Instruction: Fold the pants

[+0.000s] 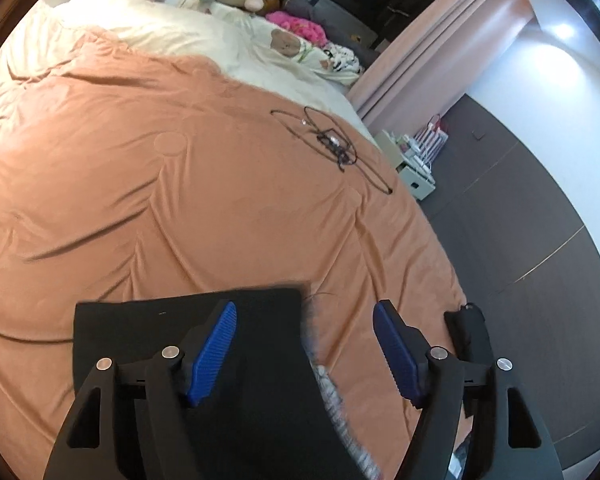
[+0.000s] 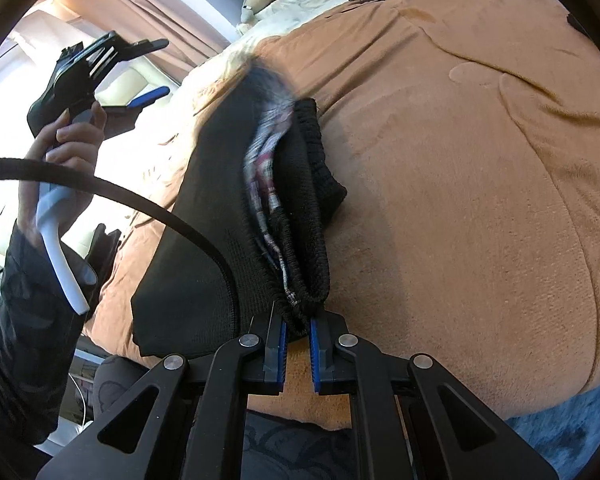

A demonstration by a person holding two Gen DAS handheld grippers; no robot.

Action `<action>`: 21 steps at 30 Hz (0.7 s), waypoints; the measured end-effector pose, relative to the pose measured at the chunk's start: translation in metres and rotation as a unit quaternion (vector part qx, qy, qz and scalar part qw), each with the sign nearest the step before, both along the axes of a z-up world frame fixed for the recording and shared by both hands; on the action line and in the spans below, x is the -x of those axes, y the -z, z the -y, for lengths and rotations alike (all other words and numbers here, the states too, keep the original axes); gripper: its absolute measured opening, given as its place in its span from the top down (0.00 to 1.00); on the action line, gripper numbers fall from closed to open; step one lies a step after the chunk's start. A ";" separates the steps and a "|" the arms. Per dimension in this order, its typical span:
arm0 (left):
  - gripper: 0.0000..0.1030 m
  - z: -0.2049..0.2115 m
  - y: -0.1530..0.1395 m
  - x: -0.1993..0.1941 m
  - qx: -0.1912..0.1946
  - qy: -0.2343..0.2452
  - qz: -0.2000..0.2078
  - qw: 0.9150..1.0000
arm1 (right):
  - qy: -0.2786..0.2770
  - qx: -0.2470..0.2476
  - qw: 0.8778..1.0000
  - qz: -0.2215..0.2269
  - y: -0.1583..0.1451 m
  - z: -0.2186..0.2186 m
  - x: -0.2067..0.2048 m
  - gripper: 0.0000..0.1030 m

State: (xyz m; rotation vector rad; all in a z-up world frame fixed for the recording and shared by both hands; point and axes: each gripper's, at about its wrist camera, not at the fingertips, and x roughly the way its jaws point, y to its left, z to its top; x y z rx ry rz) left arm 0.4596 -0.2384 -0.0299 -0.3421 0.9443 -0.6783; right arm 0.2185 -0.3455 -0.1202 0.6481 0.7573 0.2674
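Only the right tongs [image 2: 298, 338] pinch the pants [image 2: 228, 216] at the waistband, on the bed [image 2: 480, 200]; the left tongs [image 1: 305, 350] gape empty. Any pull could drag the loose fold crooked.

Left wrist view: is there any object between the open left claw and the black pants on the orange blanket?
Nothing visible stands between them. The left claw is open directly above the black knit pants, which lie on the orange fleece blanket. The tangled black cable lies farther up the bed, well away. The right claw is shut on the waistband.
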 end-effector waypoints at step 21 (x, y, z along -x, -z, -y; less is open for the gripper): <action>0.29 -0.129 0.017 0.069 -0.044 -0.078 -0.037 0.995 | -0.008 -0.075 0.997 -0.014 0.021 0.010 0.019 0.96</action>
